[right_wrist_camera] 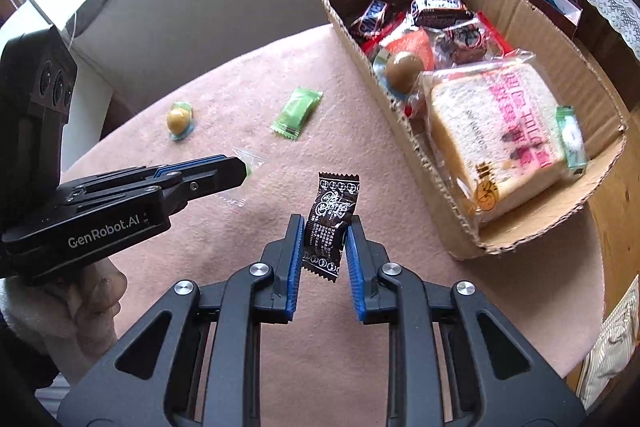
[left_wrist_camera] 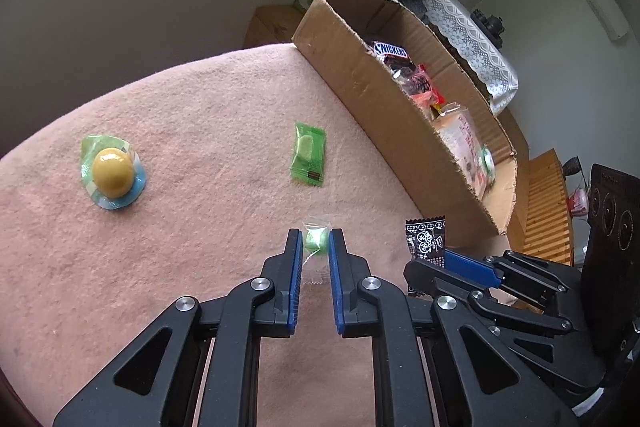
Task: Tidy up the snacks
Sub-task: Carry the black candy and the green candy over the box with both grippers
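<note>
Black candy (right_wrist_camera: 329, 223) pinched in right gripper (right_wrist_camera: 323, 227) at lower centre, green candy (left_wrist_camera: 316, 241) clamped by left gripper (left_wrist_camera: 314, 241) over pink table (left_wrist_camera: 180, 131), box (right_wrist_camera: 532, 227) at right; thin slick wrappers, likely to slip out before reaching it.

On the counter (right_wrist_camera: 360, 115) a cardboard box (right_wrist_camera: 592, 95) stands to the right, with a bagged bread slice (right_wrist_camera: 492, 131) and chocolate bars (right_wrist_camera: 372, 17) in it. Left of the box lie a flat sachet (right_wrist_camera: 297, 113) and, farther left, a domed jelly cup (right_wrist_camera: 180, 121). Nearer the cameras, a small wrapped candy (left_wrist_camera: 316, 241) sits left of a printed candy packet (right_wrist_camera: 330, 223).
</note>
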`<state>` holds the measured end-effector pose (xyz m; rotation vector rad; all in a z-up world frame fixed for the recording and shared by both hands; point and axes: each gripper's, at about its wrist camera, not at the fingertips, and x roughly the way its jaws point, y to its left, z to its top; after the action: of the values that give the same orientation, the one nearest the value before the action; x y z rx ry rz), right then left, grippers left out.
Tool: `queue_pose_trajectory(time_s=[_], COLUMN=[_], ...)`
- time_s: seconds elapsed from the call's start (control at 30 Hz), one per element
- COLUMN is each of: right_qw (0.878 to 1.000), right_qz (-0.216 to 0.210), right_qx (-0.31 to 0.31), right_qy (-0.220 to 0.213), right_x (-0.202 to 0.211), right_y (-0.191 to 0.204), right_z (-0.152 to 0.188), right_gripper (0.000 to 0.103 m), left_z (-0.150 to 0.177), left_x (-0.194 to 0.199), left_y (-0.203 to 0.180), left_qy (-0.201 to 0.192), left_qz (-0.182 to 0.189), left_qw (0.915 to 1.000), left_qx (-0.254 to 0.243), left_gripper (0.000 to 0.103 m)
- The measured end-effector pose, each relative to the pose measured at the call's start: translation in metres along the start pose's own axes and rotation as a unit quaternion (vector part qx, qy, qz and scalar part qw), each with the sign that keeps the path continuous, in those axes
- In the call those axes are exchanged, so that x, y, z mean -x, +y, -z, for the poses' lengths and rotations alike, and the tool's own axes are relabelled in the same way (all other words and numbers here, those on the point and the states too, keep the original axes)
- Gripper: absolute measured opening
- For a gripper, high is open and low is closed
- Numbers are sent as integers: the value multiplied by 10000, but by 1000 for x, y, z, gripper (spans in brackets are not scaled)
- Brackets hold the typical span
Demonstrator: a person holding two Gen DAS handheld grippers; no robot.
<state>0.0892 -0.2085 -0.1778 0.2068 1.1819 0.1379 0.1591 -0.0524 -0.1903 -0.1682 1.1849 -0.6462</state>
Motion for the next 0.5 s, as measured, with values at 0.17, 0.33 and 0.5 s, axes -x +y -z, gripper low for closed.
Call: queue_pose_trajectory(time_s=[0.17, 0.33, 0.5], right_qw=[9997, 9990, 9983], right_qz=[-141, -163, -70], right_qx=[58, 174, 256], right_qy=[-196, -366, -522], right_x=[30, 54, 70], right_y=[-5, -13, -36], right_z=[-9, -27, -53], right_gripper=[21, 21, 21], left_z=[-9, -27, -48], left_x=[20, 30, 23], left_y=[-11, -28, -50], left_qy=[-161, -354, -455], left_qz=[-3, -1, -70], left_qw=[9999, 9994, 9989], left_qx=[-45, -21, -48], left_gripper=[11, 11, 11])
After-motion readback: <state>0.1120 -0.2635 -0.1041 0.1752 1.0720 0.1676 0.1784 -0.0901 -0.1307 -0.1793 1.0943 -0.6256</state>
